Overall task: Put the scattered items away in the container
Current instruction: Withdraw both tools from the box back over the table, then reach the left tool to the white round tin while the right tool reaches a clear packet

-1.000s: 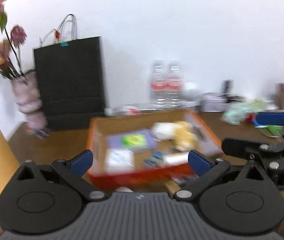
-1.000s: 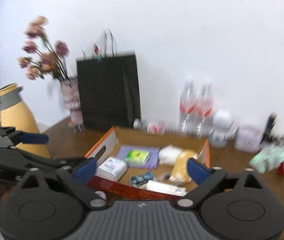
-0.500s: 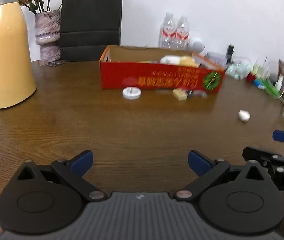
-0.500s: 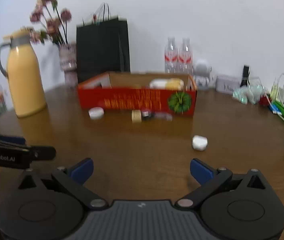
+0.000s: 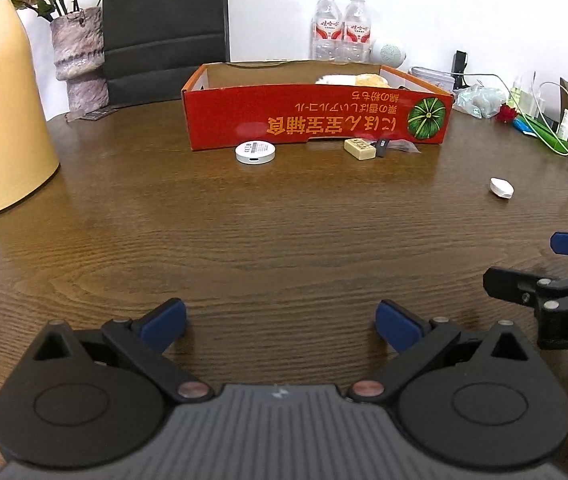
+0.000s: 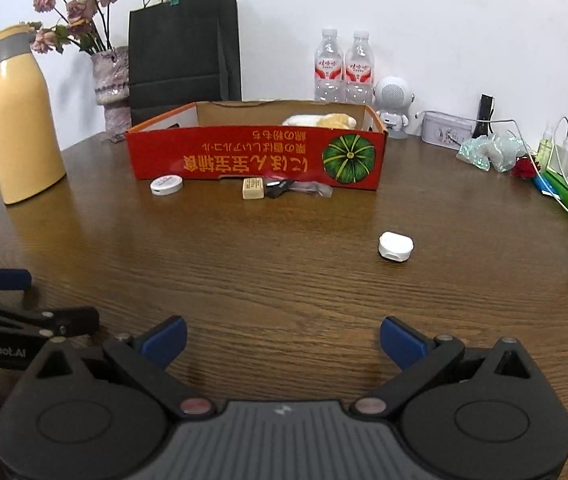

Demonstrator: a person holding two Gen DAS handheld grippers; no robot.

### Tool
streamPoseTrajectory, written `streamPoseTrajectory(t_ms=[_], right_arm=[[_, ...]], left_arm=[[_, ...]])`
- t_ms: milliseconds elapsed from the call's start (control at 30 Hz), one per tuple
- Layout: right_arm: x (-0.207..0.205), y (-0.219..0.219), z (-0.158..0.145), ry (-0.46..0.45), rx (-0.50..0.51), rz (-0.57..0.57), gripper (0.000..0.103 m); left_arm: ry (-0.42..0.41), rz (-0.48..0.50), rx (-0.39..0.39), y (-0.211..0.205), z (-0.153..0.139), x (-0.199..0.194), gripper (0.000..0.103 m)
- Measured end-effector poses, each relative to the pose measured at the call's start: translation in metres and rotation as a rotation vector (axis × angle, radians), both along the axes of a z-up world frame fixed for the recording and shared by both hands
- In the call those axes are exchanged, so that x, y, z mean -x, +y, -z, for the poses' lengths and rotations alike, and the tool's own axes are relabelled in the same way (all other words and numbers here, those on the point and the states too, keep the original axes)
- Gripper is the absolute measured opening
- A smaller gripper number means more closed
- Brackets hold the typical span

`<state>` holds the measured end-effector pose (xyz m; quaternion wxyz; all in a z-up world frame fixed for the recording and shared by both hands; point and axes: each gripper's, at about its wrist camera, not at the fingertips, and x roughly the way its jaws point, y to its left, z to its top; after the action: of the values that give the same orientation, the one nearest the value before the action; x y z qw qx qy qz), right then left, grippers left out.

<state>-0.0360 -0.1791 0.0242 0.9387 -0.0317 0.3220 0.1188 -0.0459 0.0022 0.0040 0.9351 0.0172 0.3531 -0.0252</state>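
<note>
Pulled well back from a second ago: then hovering right over the open box, now low above the worktop with the red box seen side-on, far ahead. Barely any shift since half a second back, just sharper. Left gripper with jaws spread wide, nothing between the blue pads. Right gripper likewise wide open and empty. Each one poking into the edge of the other's view. Box sitting mid-worktop, orange-rimmed, upside-down printed lettering and a green pumpkin on its near wall, a white and a yellowish soft thing peeking over the rim. Still out on the wood, close against that near wall: white round disc at the left, beige block near the middle, small black piece and clear wrapper just beside it. White earbud case lying apart, to the right and closer in. Yellow jug standing upright at far left.
</note>
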Motion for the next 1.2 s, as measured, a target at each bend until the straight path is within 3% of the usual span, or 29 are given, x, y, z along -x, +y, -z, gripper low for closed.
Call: streamPoseTrajectory(t_ms=[167,300,367,567,633,767,900,967,1033,1133,1200], right_arm=[[-0.009,-0.004,-0.003,0.006,-0.022,-0.011,0.102],[-0.036,-0.009,-0.021,-0.048,-0.052,-0.032,0.101],[-0.057,-0.007,-0.031,-0.073,-0.043,-0.033,0.096],[-0.122,0.015,-0.044,-0.112,0.017,-0.075,0.086],[-0.147,0.017,-0.038,-0.071,0.018,-0.065,0.081],[-0.186,0.012,-0.016,0.040,-0.038,-0.034,0.058],[-0.194,0.004,-0.004,0.036,-0.051,-0.036,0.057],[-0.197,0.003,-0.001,0.039,-0.059,-0.058,0.057],[-0.202,0.006,0.001,0.037,-0.049,-0.075,0.057],[-0.203,0.009,0.004,0.030,-0.050,-0.100,0.056],[-0.199,0.015,0.002,0.033,-0.025,-0.119,0.043]], left_arm=[[-0.004,0.058,-0.034,0.001,-0.005,-0.016,0.103],[-0.105,0.116,-0.140,0.005,-0.023,-0.051,0.103],[-0.156,0.153,-0.156,0.009,-0.029,-0.074,0.103],[-0.096,0.203,-0.064,0.020,-0.027,-0.150,0.102],[-0.085,0.195,-0.046,0.022,-0.021,-0.165,0.101],[-0.062,0.205,-0.010,0.021,-0.005,-0.180,0.095],[-0.061,0.190,-0.019,0.021,0.002,-0.187,0.093],[-0.029,0.181,0.033,0.027,0.005,-0.195,0.093],[-0.030,0.162,0.072,0.032,0.005,-0.199,0.089],[-0.042,0.147,0.049,0.033,0.005,-0.198,0.079],[-0.050,0.162,0.035,0.031,0.005,-0.195,0.065]])
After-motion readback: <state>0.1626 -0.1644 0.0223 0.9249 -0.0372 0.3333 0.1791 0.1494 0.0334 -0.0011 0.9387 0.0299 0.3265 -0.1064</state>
